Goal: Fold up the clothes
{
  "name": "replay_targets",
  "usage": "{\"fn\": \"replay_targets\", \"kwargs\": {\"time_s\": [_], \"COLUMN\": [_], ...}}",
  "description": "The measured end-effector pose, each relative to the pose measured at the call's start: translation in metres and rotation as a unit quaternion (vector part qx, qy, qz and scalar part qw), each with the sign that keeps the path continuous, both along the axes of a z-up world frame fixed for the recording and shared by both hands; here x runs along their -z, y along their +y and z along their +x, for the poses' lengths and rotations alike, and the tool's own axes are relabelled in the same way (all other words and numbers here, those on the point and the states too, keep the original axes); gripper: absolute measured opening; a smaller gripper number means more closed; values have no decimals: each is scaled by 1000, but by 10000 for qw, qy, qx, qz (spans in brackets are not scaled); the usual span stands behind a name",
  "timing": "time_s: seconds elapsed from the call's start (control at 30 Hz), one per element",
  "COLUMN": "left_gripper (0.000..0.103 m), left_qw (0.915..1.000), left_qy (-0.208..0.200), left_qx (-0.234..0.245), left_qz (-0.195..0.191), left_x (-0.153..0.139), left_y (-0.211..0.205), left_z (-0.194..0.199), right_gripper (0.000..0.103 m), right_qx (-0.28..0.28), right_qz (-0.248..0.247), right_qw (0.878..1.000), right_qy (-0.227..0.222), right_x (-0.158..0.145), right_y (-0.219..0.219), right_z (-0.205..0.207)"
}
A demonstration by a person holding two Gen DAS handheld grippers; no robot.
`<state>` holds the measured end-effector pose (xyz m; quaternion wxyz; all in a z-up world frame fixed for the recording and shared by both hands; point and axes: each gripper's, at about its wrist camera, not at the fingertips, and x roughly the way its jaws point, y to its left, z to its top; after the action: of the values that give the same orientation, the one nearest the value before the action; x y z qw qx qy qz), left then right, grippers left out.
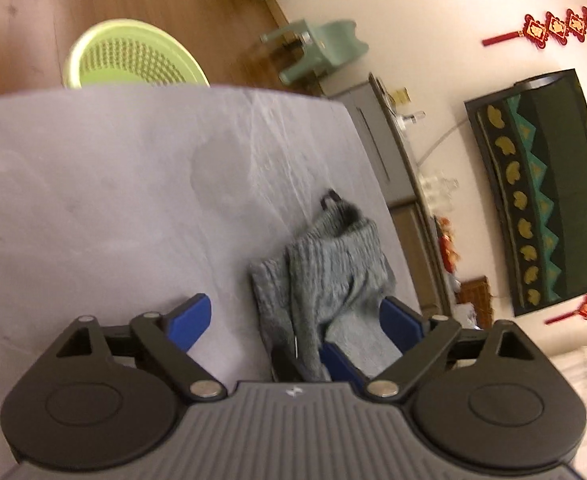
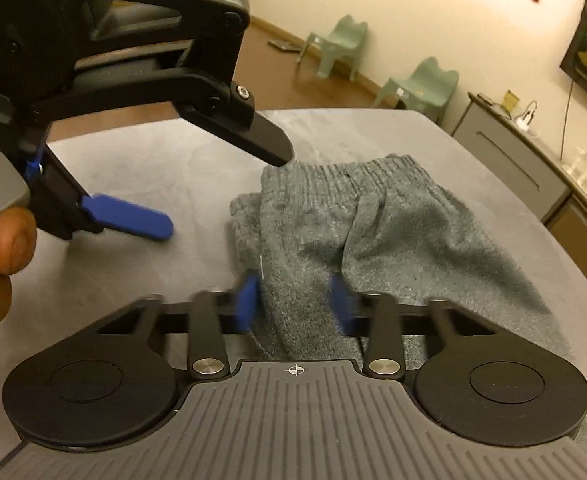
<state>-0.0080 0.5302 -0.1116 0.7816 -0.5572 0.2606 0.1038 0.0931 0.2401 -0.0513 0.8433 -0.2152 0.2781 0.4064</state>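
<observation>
Grey knit garment (image 2: 373, 232) bunched at ctr-right of right wrist frame, lying on grey counter (image 2: 141, 168). Right hand-held gripper (image 2: 295, 304) w/ blue pads (image 2: 247, 300) apart, fabric between them, grip not closed; motion-blurred. Left hand-held gripper (image 1: 299, 320) released, jaws wide, garment (image 1: 325, 268) lower ctr there beside its right pad; green basket (image 1: 133, 60) upper left.
</observation>
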Motion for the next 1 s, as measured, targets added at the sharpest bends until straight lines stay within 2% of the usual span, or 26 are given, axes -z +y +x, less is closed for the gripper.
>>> {"fn": "replay_targets", "kwargs": {"time_s": [0.03,0.13,0.17,0.23,0.3,0.33,0.37,0.43,0.47,0.5,0.57,0.6,0.63,0.67,0.73,0.83,0.87,0.9,1.0], "left_gripper": [97,98,98,98,82,47,25,23,23,23,22,22,22,22,22,22,22,22,22], "left_qw": [10000,9996,9993,9981,9974,9975,9972,9964,9963,9962,9955,9936,9909,9878,9800,9654,9595,9533,9175], "left_qy": [-34,-164,-220,-336,-379,-265,-134,53,71,82,85,82,80,77,71,42,35,28,-64], "left_qx": [48,233,300,501,619,635,648,589,556,528,485,498,516,534,569,635,660,685,865], "left_qz": [19,64,39,-74,2,164,335,604,648,687,811,1013,1237,1461,1906,2530,2737,2943,3881], "left_x": [0,2,3,5,6,6,7,7,6,5,0,-7,-13,-20,-33,-49,-54,-59,-74], "left_y": [-2,-9,-13,-19,-24,-25,-26,-26,-26,-25,-29,-35,-41,-48,-61,-80,-87,-93,-129], "left_z": [4,19,25,35,44,46,49,48,45,42,36,36,35,35,34,31,30,29,29], "right_gripper": [6,5,5,5,5,5,9,29,37,38,36,37,32,28,26,27,27,27,28], "right_qx": [8,31,44,29,-100,-212,-386,-641,-650,-574,-18,451,919,1298,1609,1611,1570,1614,1737], "right_qz": [35,138,257,814,1063,1072,956,704,775,885,1147,1010,870,708,223,-220,-221,5,684], "right_qw": [10000,9996,9989,9916,9834,9801,9779,9768,9774,9781,9797,9817,9812,9791,9771,9797,9798,9776,9672], "right_qy": [64,255,400,1008,1468,1659,1817,1919,1859,1794,1643,1551,1456,1395,1378,1175,1221,1348,1721], "right_x": [1,6,5,-1,-3,-2,1,1,-5,-13,-27,-26,-26,-23,-4,8,8,8,9], "right_y": [2,8,7,-7,-16,-18,-20,-27,-36,-46,-65,-67,-68,-68,-58,-50,-55,-71,-119], "right_z": [4,15,19,28,35,38,40,44,48,54,80,100,120,139,168,181,179,175,160]}}
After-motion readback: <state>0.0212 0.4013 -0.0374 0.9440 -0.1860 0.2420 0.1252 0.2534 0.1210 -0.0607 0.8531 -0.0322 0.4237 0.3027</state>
